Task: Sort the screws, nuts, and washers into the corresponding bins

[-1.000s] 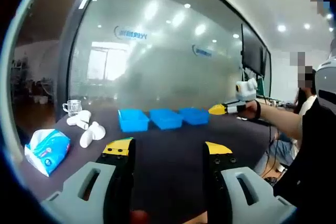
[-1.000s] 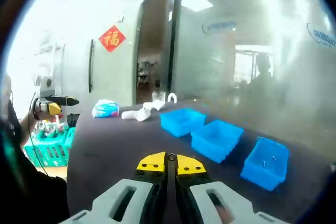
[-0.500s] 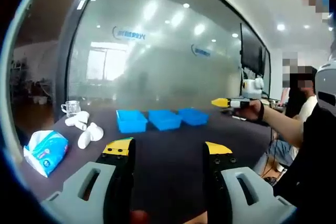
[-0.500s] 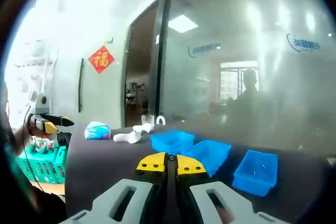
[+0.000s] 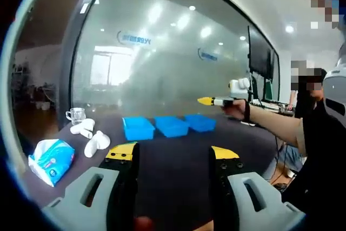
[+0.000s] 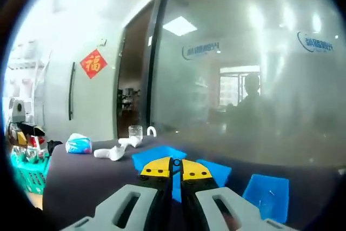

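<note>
Three blue bins stand in a row on the dark table [image 5: 178, 160]: left bin [image 5: 138, 128], middle bin [image 5: 172, 126], right bin [image 5: 200, 123]. My left gripper [image 5: 173, 152] hovers over the near table, its yellow-tipped jaws wide apart with nothing between them. Beyond it a person's hand holds my right gripper [image 5: 206, 101] in the air above the right bin. In the right gripper view, my right gripper [image 6: 172, 168] is shut, its tips touching above the bins [image 6: 157, 156], [image 6: 216, 172], [image 6: 267, 193]. Tiny pale specks lie in the bin [image 6: 268, 191] nearest it.
A blue tissue pack [image 5: 52, 158], white rolled objects [image 5: 94, 142] and a glass cup [image 5: 74, 114] sit at the table's left end. A frosted glass wall [image 5: 162, 68] runs behind the table. A green basket [image 6: 27, 171] stands off the table's end.
The right gripper has risen and moved left toward the bins, staying shut. The left gripper has held its place with jaws apart.
</note>
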